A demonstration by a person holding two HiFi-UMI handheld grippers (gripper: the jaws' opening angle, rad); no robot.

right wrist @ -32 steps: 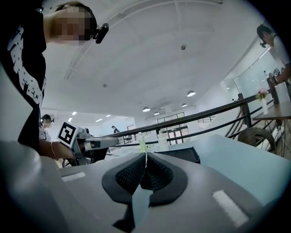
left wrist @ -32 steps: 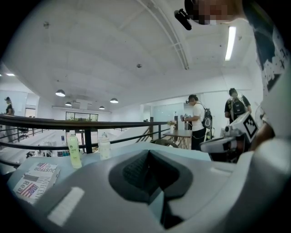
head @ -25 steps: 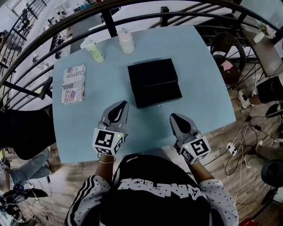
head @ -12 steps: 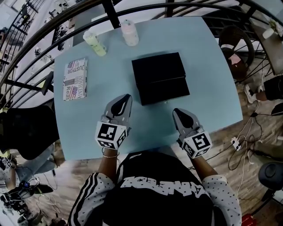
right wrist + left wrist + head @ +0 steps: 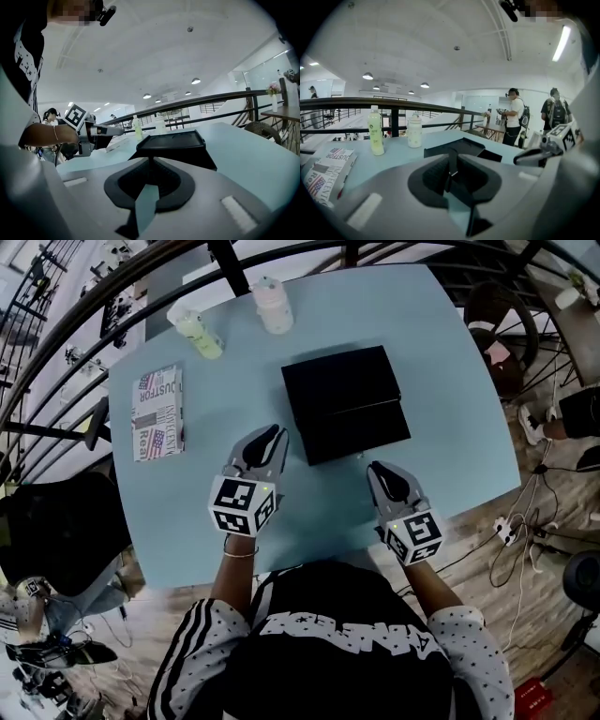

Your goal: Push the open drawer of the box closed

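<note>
A black box (image 5: 339,385) sits near the middle of the light blue table (image 5: 450,362); its drawer (image 5: 361,432) stands pulled out on the side facing the person, lower than the lid and just as dark. The left tool (image 5: 270,434) is off the drawer's left front corner, near it but apart from it; its jaws are clenched, tip against tip, with nothing between them. The right tool (image 5: 377,468) is just in front of the drawer's front face, toward its right end; whether it touches the face cannot be told from above; its jaws have just been opening and stand parted by only a crack, with nothing between them; in its own view the box fills the space straight ahead. Both tools point toward the box, tilted a little downward; each carries a cube with square markers at its rear. At the far left of the table stand a pale green bottle (image 5: 199,334) and a white bottle (image 5: 272,307), side by side and upright; a flat printed pack (image 5: 157,412) lies well to the left of the box. A dark railing (image 5: 393,103) runs behind the table's far edge.
</note>
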